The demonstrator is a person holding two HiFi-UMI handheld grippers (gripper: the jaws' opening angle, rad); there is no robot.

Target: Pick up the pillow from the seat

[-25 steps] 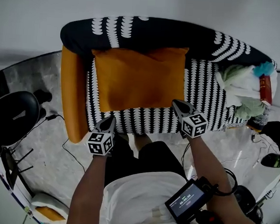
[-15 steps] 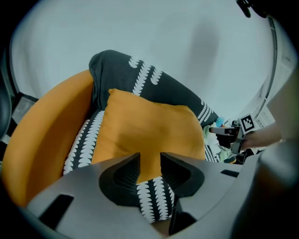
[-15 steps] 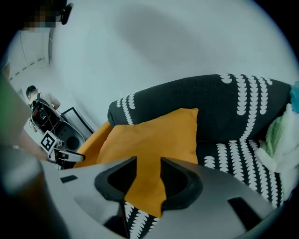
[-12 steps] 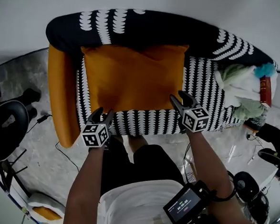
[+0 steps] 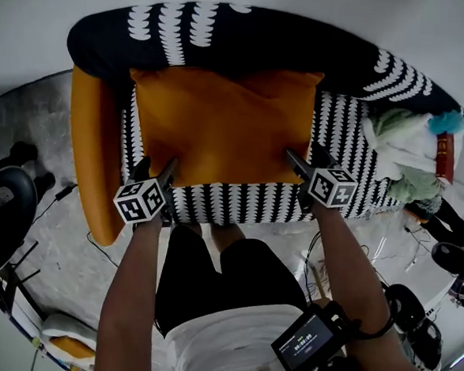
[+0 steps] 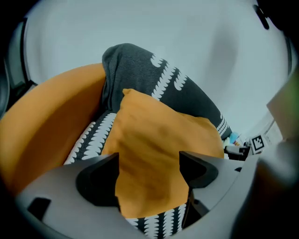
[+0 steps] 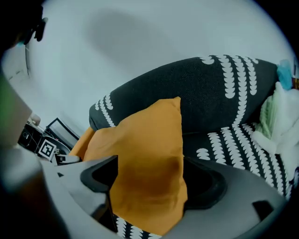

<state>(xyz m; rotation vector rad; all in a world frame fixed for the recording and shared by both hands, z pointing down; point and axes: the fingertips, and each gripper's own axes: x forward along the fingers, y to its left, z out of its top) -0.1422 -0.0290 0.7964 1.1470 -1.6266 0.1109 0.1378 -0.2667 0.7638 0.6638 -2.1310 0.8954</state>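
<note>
An orange pillow [image 5: 220, 124] leans against the backrest of a black sofa with white leaf print [image 5: 239, 201]. My left gripper [image 5: 157, 166] is at the pillow's near left corner. In the left gripper view that corner of the pillow [image 6: 159, 140] lies between the spread jaws of the left gripper [image 6: 149, 161]. My right gripper [image 5: 304, 154] is at the near right corner, and the pillow [image 7: 145, 154] fills the gap of the right gripper [image 7: 149, 168]. Both pairs of jaws have just been opening and stand wide, with no squeeze on the fabric.
The sofa has an orange armrest [image 5: 91, 155] at the left. A heap of pale green and white cloth [image 5: 401, 153] with a red book [image 5: 444, 156] fills the seat's right end. A black chair [image 5: 1, 204] and cables lie on the floor.
Both grippers have moved forward and down to the pillow's near corners. Their jaws went from shut to wide open.
</note>
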